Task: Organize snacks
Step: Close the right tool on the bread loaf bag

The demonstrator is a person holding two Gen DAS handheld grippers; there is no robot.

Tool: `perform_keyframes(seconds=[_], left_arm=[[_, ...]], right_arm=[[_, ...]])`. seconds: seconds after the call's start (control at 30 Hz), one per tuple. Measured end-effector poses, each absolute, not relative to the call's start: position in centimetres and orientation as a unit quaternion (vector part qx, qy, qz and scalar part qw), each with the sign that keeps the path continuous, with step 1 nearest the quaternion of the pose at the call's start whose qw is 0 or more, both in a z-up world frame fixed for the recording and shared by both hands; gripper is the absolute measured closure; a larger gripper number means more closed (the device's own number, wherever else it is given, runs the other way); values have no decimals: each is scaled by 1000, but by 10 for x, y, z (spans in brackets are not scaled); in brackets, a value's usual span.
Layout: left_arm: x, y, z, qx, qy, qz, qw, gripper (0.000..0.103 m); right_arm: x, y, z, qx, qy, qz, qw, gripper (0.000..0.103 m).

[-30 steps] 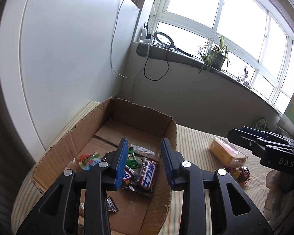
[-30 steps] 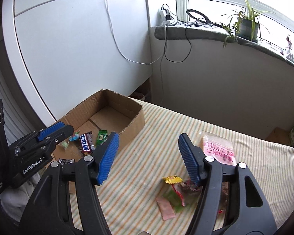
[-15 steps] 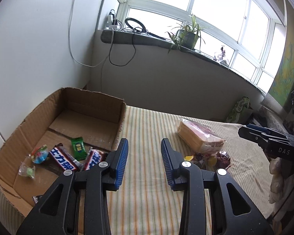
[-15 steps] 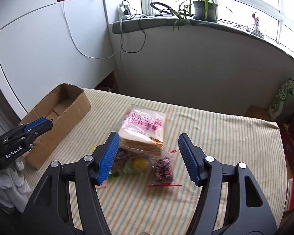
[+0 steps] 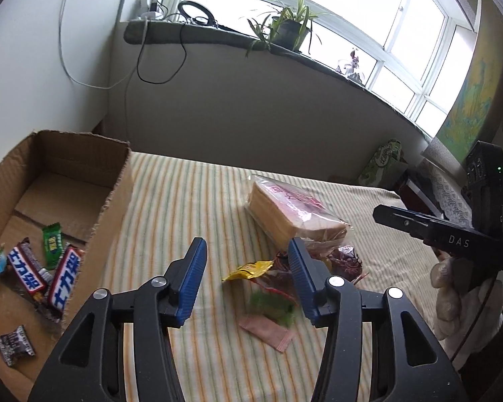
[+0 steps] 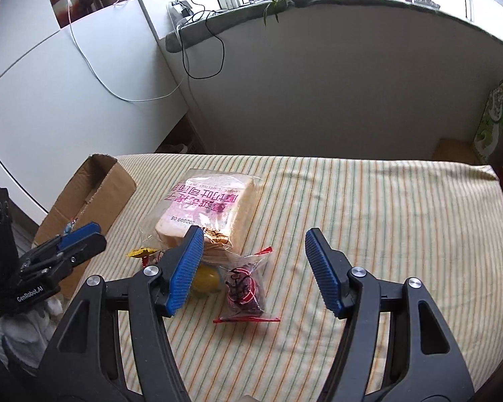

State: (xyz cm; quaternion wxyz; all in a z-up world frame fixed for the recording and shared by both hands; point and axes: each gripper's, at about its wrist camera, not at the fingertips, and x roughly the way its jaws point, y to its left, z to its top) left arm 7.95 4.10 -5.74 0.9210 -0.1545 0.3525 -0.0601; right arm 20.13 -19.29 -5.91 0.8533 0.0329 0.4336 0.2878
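A cardboard box (image 5: 114, 201) stands at the left of the striped table and holds chocolate bars (image 5: 63, 281), a green packet (image 5: 53, 240) and small candies. It also shows in the right wrist view (image 6: 100, 194). A bag of sliced bread (image 5: 291, 211) (image 6: 211, 207) lies mid-table. In front of it lies a pile of small snacks: a yellow packet (image 5: 249, 269), a green one (image 5: 271, 305), a pink one (image 5: 268, 330) and a dark red sweet in a clear bag (image 6: 243, 288). My left gripper (image 5: 246, 281) is open and empty above the pile. My right gripper (image 6: 255, 268) is open and empty over the red sweet.
The table has a striped cloth (image 6: 385, 217). A grey wall with a windowsill, cables and a potted plant (image 5: 288, 26) lies behind. A white cabinet (image 6: 50, 100) stands beyond the box. The other gripper shows at the right in the left wrist view (image 5: 452, 241).
My left gripper has swung right, from over the box to over the snack pile, and opened wider. My right gripper has moved right and closer to the bread and snacks.
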Motion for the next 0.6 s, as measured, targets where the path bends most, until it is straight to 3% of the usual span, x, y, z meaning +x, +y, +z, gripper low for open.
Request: perform_keyframes(seconds=[0.17, 0.6], left_arm=[[103, 39, -62, -224, 372, -110, 894, 54], [141, 33, -87, -269, 409, -141, 860, 53]], right_arm=[[225, -183, -75, 73, 463, 316, 825, 37], [255, -162, -103, 134, 510, 355, 772, 37]])
